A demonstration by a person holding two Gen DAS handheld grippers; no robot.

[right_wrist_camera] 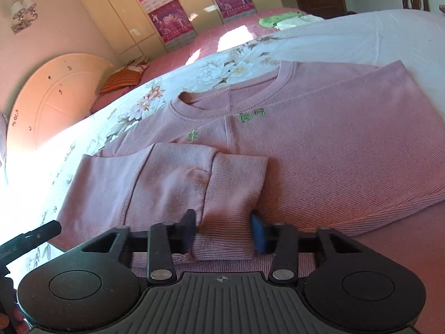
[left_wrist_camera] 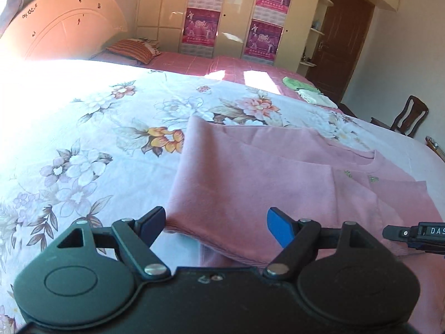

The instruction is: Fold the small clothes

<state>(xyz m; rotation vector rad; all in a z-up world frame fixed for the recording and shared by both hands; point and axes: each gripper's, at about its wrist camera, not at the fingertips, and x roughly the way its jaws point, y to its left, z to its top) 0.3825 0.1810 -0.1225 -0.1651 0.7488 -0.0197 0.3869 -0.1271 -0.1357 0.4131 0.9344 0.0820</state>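
Both grippers work the pink sweater [right_wrist_camera: 319, 144]: the right gripper [right_wrist_camera: 224, 233] pinches its folded sleeve cuff [right_wrist_camera: 233, 183] to place it, while the left gripper [left_wrist_camera: 215, 222] hovers spread wide at the near hem.

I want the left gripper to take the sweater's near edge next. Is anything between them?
Nothing visible: the open left gripper sits right at the pink sweater, its near folded edge lying between the fingers.

We see a pink knit sweater [right_wrist_camera: 319, 150] lying flat on the bed — round neckline away from us, small green embroidery on the chest, one ribbed-cuffed sleeve [right_wrist_camera: 172, 183] folded across its front.
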